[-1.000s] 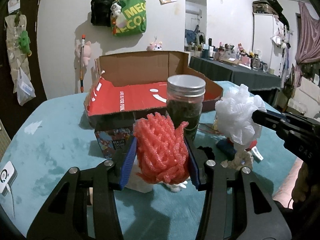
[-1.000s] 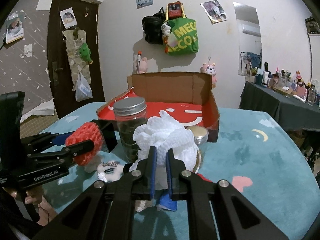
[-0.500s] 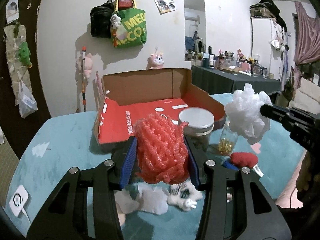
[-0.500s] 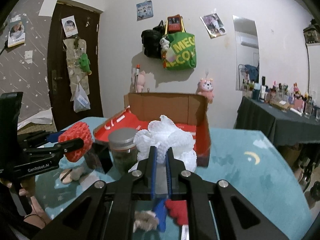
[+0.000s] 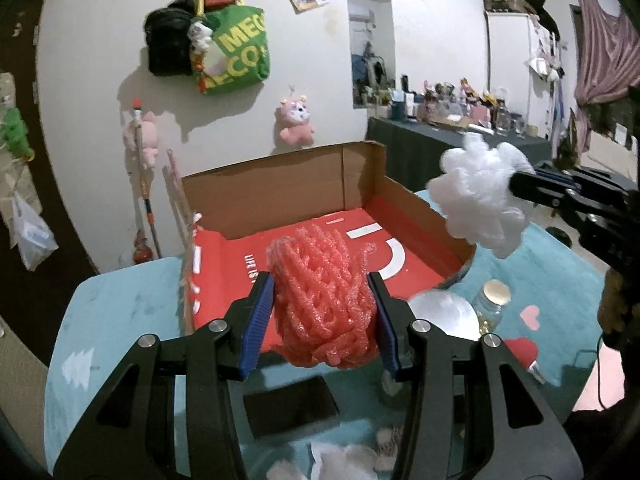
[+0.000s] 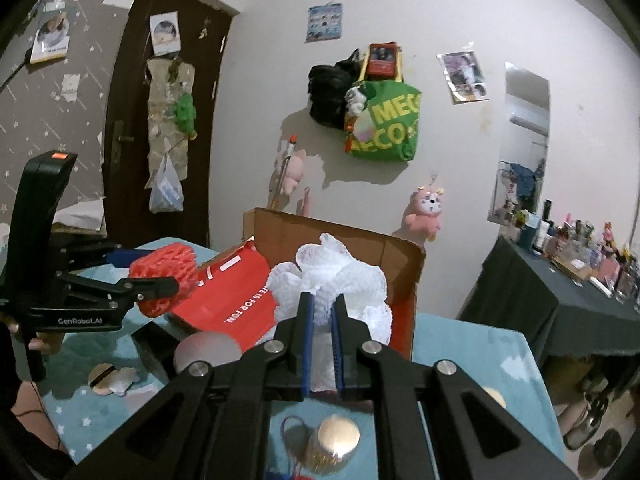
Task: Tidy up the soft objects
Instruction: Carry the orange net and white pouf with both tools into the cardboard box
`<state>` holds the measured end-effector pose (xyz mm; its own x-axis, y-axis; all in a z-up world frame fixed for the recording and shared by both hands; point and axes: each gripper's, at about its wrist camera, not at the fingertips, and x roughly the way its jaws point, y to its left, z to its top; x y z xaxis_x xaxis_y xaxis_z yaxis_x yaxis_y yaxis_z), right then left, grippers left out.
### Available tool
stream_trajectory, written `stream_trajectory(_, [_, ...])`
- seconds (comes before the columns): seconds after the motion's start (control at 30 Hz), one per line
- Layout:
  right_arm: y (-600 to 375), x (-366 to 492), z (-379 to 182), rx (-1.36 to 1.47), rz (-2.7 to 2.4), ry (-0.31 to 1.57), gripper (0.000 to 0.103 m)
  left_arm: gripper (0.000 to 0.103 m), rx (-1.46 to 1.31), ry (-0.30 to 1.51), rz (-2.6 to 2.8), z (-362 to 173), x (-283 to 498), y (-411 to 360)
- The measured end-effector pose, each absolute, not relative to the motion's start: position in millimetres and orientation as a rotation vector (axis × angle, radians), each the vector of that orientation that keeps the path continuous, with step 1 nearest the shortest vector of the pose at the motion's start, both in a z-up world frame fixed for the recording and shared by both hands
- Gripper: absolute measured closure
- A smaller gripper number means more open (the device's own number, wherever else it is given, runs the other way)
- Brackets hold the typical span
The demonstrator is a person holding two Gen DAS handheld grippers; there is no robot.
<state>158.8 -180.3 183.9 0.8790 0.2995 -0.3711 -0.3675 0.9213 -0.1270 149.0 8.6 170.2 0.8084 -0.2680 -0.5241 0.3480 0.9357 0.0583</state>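
Both soft things are in the air, held short of the box (image 5: 280,200) — the carry step, with the drop to come. The left tool (image 5: 324,318) is clamped on the red net (image 5: 326,304), its pads pressing both sides; the right tool (image 6: 320,334) is pinched tight on the white net (image 6: 332,280), blades almost together through the foam.

Ahead of each tool lies the box's red floor, bare. The near rim is low, but the back and right walls stand tall, so I judge each tool must clear the near rim, go in, then part.

Below the tools, jars (image 6: 334,446) and scraps crowd the bench (image 5: 120,300) — room is above, not below. The tools sit near each other; dropping one at a time looks safer.
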Motion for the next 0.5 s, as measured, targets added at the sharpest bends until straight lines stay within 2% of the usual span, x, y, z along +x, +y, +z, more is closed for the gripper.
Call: stream_trajectory(0.5, [-150, 311, 168, -0.297, 0.427, 0.599, 0.094, 0.058, 0.232, 0.765, -0.398, 158, 292, -16])
